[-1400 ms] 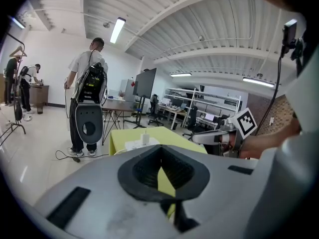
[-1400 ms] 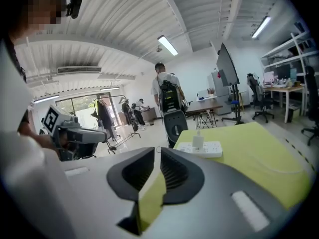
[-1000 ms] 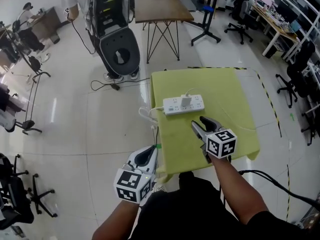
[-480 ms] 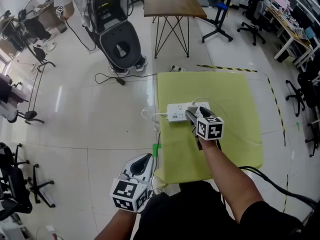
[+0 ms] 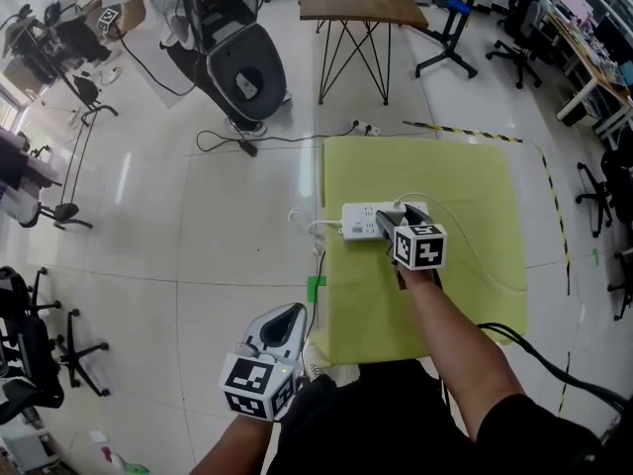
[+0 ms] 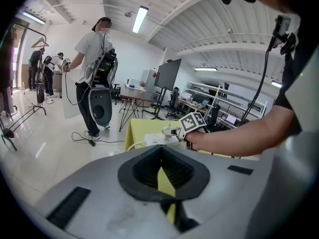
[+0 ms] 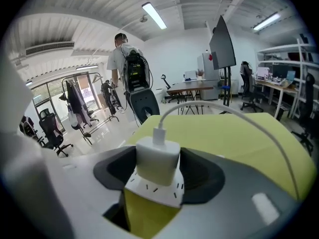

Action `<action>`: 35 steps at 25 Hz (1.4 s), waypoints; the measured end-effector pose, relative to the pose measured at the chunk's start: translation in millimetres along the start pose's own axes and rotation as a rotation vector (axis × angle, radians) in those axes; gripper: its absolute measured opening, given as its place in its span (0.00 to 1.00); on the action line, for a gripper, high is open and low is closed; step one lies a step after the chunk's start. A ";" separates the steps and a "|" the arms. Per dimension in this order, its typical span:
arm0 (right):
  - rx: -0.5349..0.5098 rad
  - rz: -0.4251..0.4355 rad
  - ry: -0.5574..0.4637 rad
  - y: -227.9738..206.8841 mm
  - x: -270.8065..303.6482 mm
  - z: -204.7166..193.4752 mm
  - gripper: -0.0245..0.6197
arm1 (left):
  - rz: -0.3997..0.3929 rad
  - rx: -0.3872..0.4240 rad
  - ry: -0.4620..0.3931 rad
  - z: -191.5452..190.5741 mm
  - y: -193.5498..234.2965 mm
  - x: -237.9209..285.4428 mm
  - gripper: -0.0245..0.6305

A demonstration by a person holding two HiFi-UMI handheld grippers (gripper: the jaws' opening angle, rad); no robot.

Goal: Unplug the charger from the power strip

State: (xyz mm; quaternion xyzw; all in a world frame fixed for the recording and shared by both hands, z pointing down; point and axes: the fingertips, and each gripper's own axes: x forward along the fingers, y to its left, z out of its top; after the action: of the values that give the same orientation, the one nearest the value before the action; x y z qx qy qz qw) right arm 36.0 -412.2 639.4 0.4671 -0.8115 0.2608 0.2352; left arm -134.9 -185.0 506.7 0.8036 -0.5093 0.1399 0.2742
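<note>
Right claw closing round charger, contact unclear.

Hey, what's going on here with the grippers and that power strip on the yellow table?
A person holds a gripper in each hand. The right gripper is at the white power strip on the yellow-green table, its jaws closing with the white charger between them. The charger sits in the strip, not yet pulled. The left gripper hangs off the table's near corner, shut and empty.
</note>
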 end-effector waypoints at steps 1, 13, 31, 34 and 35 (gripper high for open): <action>-0.005 0.002 0.003 1.1 -0.6 -0.1 0.46 | 0.000 -0.001 0.000 -0.4 0.5 -0.5 0.05; -0.084 0.134 0.030 52.7 -63.3 -17.8 0.45 | -0.027 -0.010 -0.027 5.6 7.8 -6.2 0.05; -0.260 0.282 0.604 110.5 -159.3 -194.0 0.45 | -0.112 0.036 -0.031 2.1 -13.8 -21.6 0.05; -0.251 0.264 0.580 111.9 -153.8 -198.0 0.45 | -0.112 0.045 -0.037 2.4 -16.0 -29.3 0.05; -0.247 0.257 0.570 112.4 -150.3 -197.7 0.46 | -0.107 0.045 -0.039 2.6 -14.7 -32.0 0.05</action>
State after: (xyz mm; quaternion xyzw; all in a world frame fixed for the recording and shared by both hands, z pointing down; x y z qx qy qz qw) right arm 32.4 -141.5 671.5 0.2372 -0.7908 0.3082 0.4727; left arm -136.0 -157.9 484.0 0.8384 -0.4674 0.1209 0.2531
